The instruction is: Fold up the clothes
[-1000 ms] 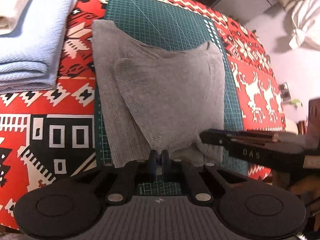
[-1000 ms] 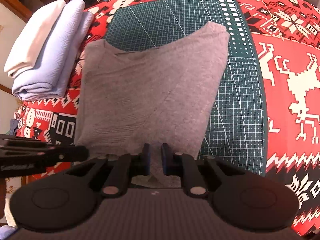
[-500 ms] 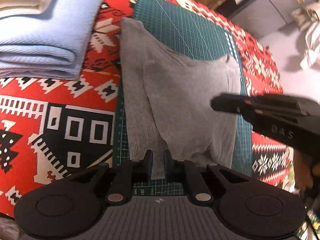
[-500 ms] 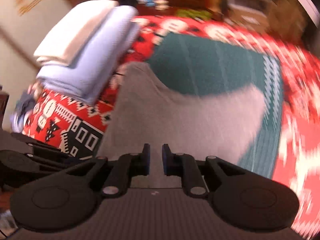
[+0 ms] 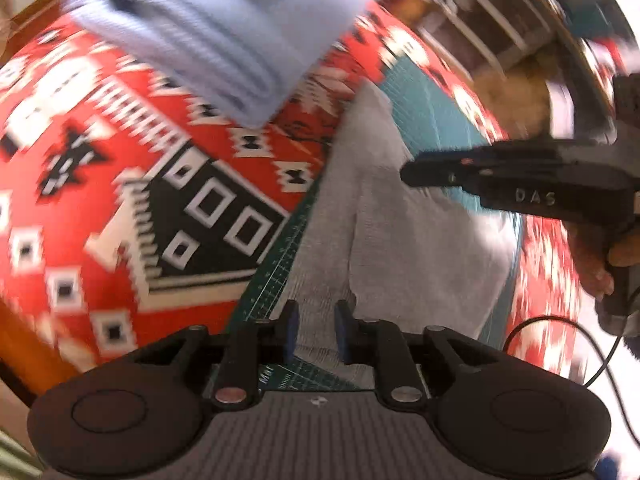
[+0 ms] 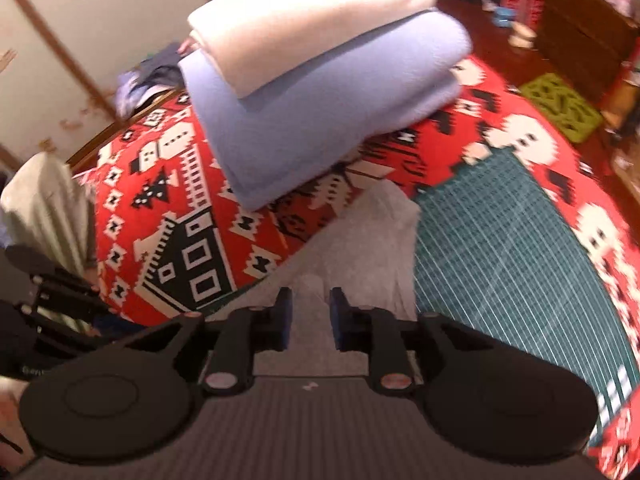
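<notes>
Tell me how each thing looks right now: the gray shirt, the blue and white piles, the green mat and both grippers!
Gray shirt: partly folded, lying on the mat.
Blue cloth: folded, on the tablecloth.
White cloth: folded, stacked on the blue cloth.
Green mat: flat, partly covered by the shirt.
Left gripper: jaws opening, nothing pinched.
Right gripper: jaws opening, nothing pinched.

Warm indoor light; heavy motion blur both views, fisheye-bent edges, no glare.
</notes>
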